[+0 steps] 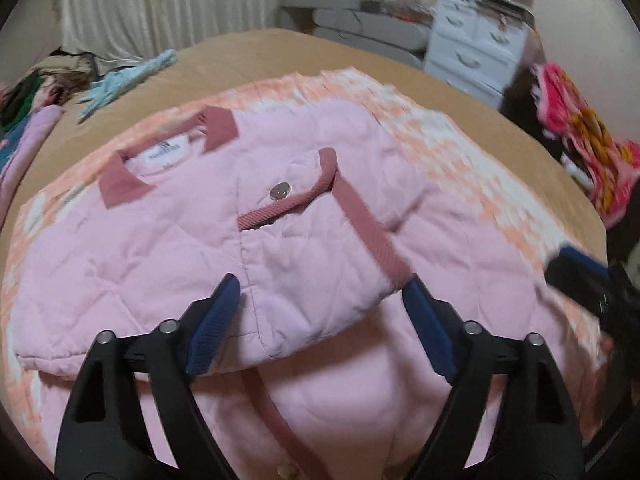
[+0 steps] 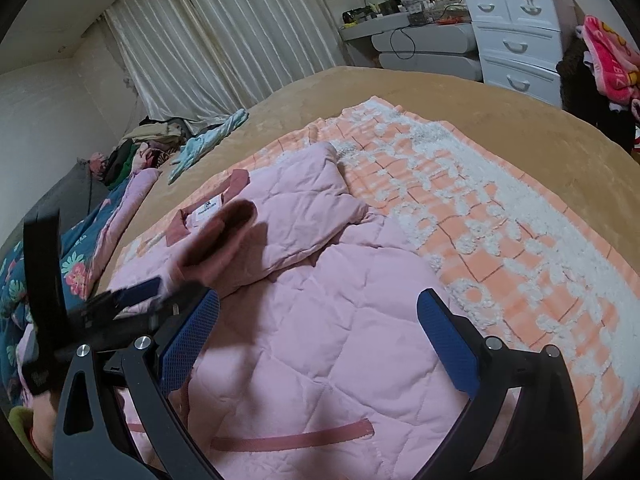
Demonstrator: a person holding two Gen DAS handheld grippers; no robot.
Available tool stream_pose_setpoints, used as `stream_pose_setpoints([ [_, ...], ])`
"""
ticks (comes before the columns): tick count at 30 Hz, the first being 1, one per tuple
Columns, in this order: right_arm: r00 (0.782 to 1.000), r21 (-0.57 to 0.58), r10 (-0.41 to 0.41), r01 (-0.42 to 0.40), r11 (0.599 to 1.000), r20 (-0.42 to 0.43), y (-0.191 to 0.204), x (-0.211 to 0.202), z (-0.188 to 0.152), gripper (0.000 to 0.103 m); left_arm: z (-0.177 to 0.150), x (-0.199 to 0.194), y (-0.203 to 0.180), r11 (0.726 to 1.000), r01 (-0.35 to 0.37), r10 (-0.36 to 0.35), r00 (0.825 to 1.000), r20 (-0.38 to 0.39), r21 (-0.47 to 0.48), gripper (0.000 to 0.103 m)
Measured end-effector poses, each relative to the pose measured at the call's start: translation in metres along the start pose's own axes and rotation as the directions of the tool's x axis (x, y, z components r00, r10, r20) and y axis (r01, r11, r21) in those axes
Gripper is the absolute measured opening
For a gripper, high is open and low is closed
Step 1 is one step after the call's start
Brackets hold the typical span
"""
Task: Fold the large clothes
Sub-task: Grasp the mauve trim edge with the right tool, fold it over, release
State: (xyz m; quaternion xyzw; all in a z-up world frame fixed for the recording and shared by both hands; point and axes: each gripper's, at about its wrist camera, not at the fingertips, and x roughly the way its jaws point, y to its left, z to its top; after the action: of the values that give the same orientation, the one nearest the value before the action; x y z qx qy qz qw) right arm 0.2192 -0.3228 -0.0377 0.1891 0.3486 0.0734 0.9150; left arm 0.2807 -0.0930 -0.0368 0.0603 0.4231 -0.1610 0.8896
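On the bed (image 2: 460,92), over a tan cover, lies an orange-and-white blanket (image 2: 500,220), and on that blanket my pink quilted jacket (image 1: 160,240), partly folded

Jacket: collar (image 1: 120,188) in darker rose, white label (image 1: 164,152) inside the neck; a pocket flap with rose trim and one metal snap (image 1: 280,191); a rose band (image 1: 372,236) running down the folded-over panel. In the right view a sleeve is folded across the chest, its cuff (image 2: 236,216) near the collar, and a rose strip (image 2: 292,438) lies flat near the hem

Left gripper (image 1: 320,300): jaws apart, blue pads (image 1: 212,332) standing either side of the folded panel's lower corner; the pads do not press on the cloth, so I hold nothing with it. The same tool shows blurred at the left edge of the right view

Right gripper (image 2: 318,320): jaws wide apart above the jacket's lower half, nothing between them; I cannot tell whether the pads touch the cloth. Its blue tip appears at the right edge of the left view

Elsewhere: white curtain (image 2: 224,40) behind the bed; a heap of clothes (image 2: 148,140) and a pale blue garment (image 2: 208,140) at the far side of the bed; floral bedding (image 2: 76,264) at the left; white drawers (image 2: 516,36); a grey desk (image 2: 420,36) with clutter; a pink patterned towel (image 2: 608,60) hanging at the right
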Motion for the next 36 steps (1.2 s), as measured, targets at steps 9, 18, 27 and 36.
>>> stream_pose_setpoints([
  [9, 0.997, -0.044, 0.034, -0.037, 0.998, -0.075, 0.022, 0.020, -0.006, 0.099, -0.020, -0.042, 0.048, 0.993, 0.035, -0.032, 0.999, 0.026, -0.114, 0.094],
  [18, 0.953, -0.008, 0.169, -0.177, 0.984, -0.251, 0.070, 0.073, -0.011, 0.099, -0.026, -0.091, 0.149, 0.944, -0.091, 0.128, 0.987, 0.097, -0.318, 0.094],
  [27, 0.931, 0.079, 0.207, -0.192, 0.978, -0.300, 0.078, 0.126, -0.017, 0.098, -0.049, -0.112, 0.216, 0.879, -0.161, 0.226, 0.969, 0.095, -0.449, 0.094],
  [36, 0.949, -0.054, 0.216, -0.234, 0.971, -0.229, 0.093, 0.115, 0.000, 0.021, -0.060, -0.112, 0.251, 0.833, -0.123, 0.214, 0.971, 0.108, -0.539, 0.094],
])
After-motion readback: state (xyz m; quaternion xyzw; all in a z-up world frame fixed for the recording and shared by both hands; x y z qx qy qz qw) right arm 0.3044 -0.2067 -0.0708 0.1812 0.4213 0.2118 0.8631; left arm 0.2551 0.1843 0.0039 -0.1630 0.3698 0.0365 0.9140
